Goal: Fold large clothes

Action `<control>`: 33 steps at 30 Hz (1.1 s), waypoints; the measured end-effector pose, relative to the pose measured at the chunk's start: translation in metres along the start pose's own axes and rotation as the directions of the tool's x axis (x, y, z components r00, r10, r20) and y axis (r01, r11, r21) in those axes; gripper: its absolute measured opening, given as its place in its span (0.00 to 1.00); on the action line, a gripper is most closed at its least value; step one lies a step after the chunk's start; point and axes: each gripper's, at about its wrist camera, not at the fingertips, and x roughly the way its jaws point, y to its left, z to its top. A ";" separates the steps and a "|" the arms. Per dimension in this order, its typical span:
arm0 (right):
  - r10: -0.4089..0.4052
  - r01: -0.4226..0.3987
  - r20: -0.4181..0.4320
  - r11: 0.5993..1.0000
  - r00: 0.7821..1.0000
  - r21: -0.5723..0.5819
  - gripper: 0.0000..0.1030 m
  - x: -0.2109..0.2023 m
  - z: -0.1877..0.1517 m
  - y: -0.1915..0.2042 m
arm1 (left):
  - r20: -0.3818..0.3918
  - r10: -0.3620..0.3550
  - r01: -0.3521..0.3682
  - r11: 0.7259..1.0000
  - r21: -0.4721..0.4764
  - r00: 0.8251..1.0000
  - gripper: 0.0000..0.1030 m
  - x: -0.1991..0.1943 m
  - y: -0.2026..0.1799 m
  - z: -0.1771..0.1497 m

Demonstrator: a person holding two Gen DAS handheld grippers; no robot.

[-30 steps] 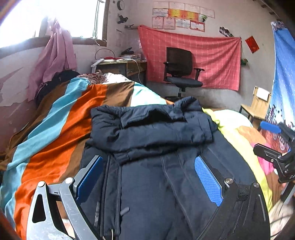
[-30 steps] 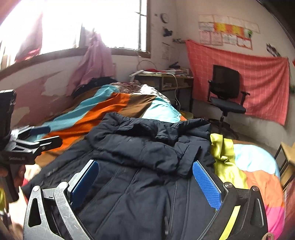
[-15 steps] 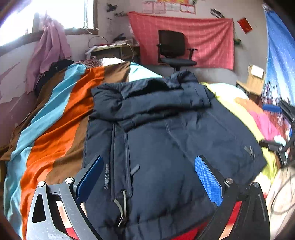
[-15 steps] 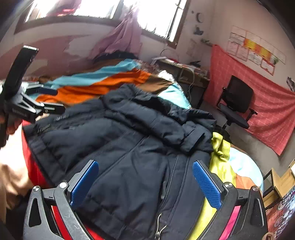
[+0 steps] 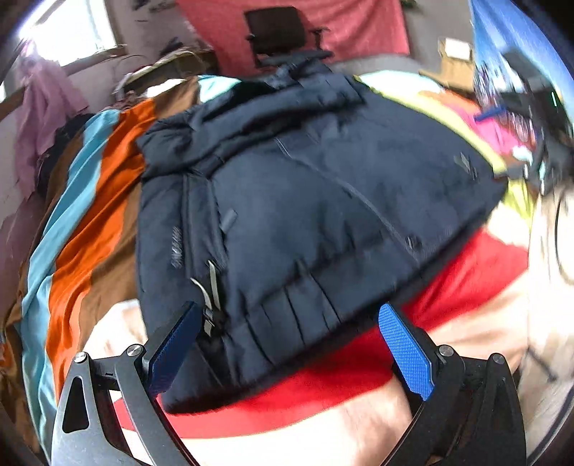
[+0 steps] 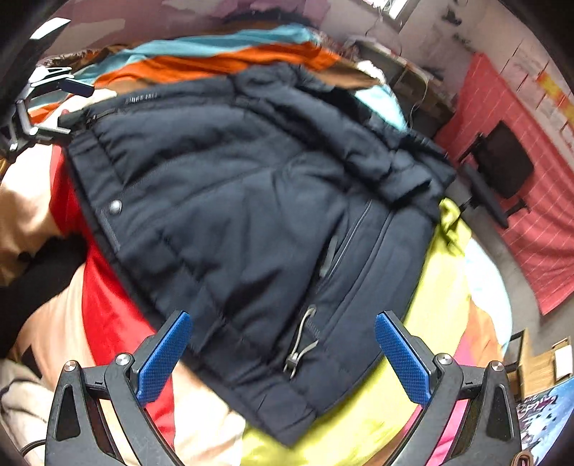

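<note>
One dark navy puffer jacket (image 5: 305,215) lying flat, sleeves folded in, both grippers' jaws spread, empty.

Puffy matt navy jacket (image 5: 308,200) of quilted cloth, dull metal snap (image 6: 115,206) on its hem, silky striped bedspread (image 5: 82,229), textured blue pads on fingers (image 6: 401,353), grey metal gripper arms.

The padded jacket (image 5: 305,200) lies on the bed (image 5: 82,229); behind the jacket stands an office chair (image 5: 280,32).
</note>
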 end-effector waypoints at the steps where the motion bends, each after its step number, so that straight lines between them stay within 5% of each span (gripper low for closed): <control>1: 0.014 -0.014 -0.013 1.000 1.000 0.006 1.00 0.002 -0.003 0.000 | -0.013 0.010 -0.009 1.000 0.025 1.000 0.94 0.004 -0.005 -0.004; 5: 0.057 -0.057 -0.048 0.998 0.997 -0.002 1.00 0.008 -0.004 0.003 | -0.056 0.101 -0.096 0.992 0.085 0.993 0.94 0.021 -0.015 -0.018; 8: 0.113 -0.117 -0.102 0.993 0.988 -0.029 1.00 0.017 -0.005 0.010 | -0.074 0.118 -0.115 0.992 0.048 0.990 0.94 0.029 -0.007 -0.021; 15: 0.109 -0.143 -0.220 0.979 0.969 -0.146 1.00 0.041 -0.010 0.036 | -0.073 0.155 -0.154 0.988 0.025 0.985 0.94 0.032 -0.003 -0.014; 23: -0.121 0.010 -0.332 0.948 0.935 -0.317 1.00 0.077 -0.025 0.062 | -0.042 0.165 -0.167 0.985 -0.036 0.985 0.94 0.024 -0.003 -0.011; 30: -0.326 0.192 -0.231 0.866 0.917 -0.461 1.00 0.079 -0.036 0.079 | -0.035 0.271 -0.273 0.961 -0.051 0.962 0.94 0.021 0.004 -0.012; 33: -0.331 0.215 -0.211 0.875 0.920 -0.434 0.98 0.074 -0.034 0.073 | -0.031 0.276 -0.278 0.956 -0.099 0.961 0.94 0.016 0.014 -0.013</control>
